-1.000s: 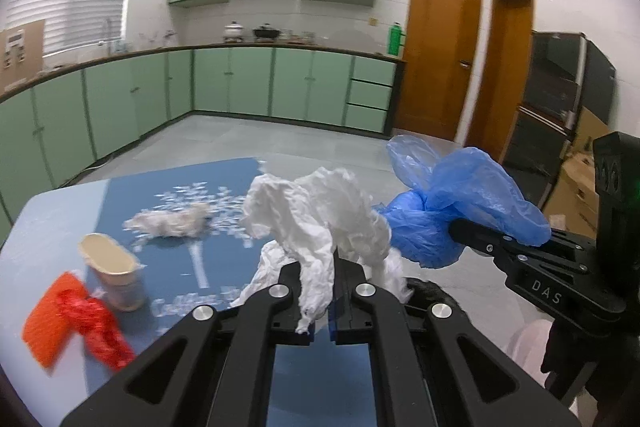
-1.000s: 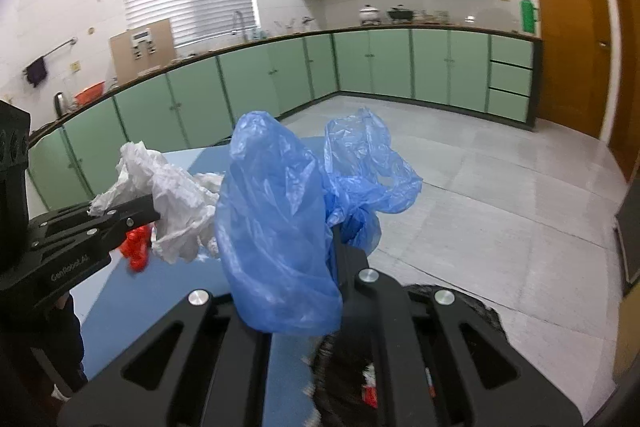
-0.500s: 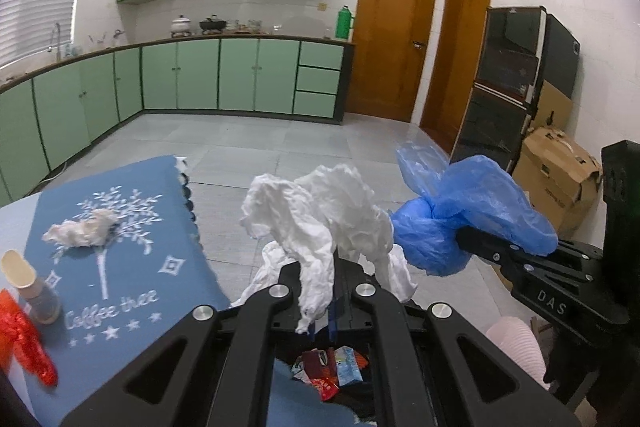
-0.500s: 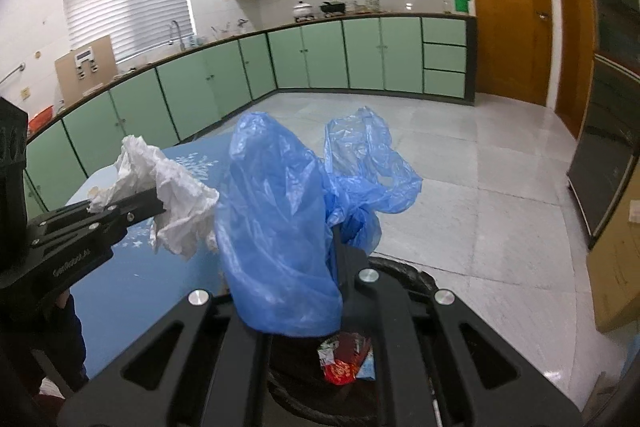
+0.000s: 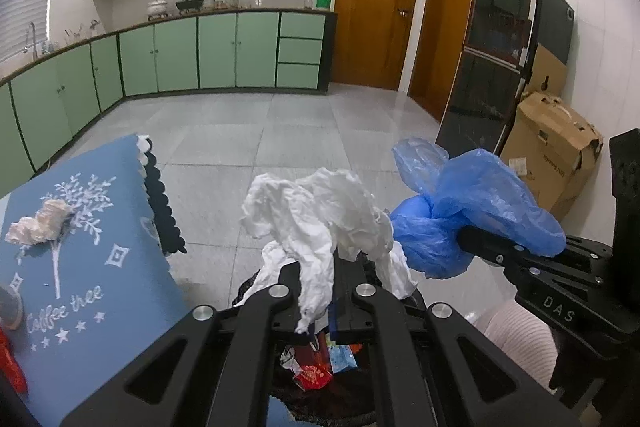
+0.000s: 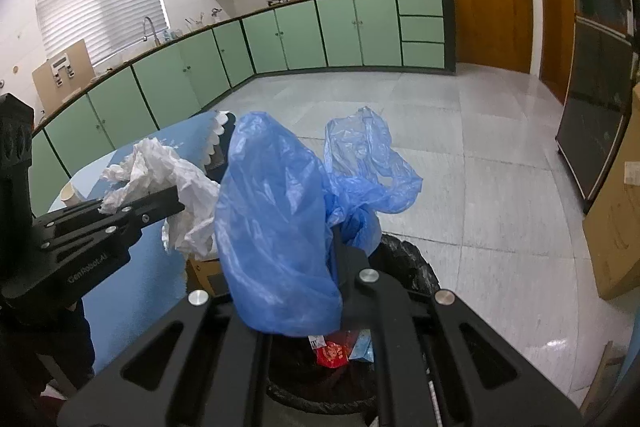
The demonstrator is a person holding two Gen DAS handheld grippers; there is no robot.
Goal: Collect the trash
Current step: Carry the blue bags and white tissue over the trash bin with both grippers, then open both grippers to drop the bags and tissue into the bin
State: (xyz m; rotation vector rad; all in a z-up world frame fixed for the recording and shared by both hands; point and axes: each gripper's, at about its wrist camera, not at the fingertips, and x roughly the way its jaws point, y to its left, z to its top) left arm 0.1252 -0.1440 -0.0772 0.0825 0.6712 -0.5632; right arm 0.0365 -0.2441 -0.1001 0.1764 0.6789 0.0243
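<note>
My left gripper (image 5: 322, 269) is shut on a crumpled white paper (image 5: 316, 219), held above a black-lined trash bin (image 5: 320, 393) with red and blue wrappers inside. My right gripper (image 6: 338, 247) is shut on a crumpled blue plastic bag (image 6: 280, 227), also over the bin (image 6: 408, 267). The blue bag (image 5: 472, 219) shows right of the paper in the left wrist view; the white paper (image 6: 168, 183) shows left of the bag in the right wrist view.
A table with a blue cloth (image 5: 84, 267) stands left of the bin, bearing a crumpled tissue (image 5: 38, 227), a cup edge and red wrapper at the far left. A cardboard box (image 5: 556, 151) and dark fridge (image 5: 500, 67) stand to the right. Green cabinets line the far wall.
Both grippers have swung right, away from the table, with their trash still held. The bin with wrappers has come into view beneath them.
</note>
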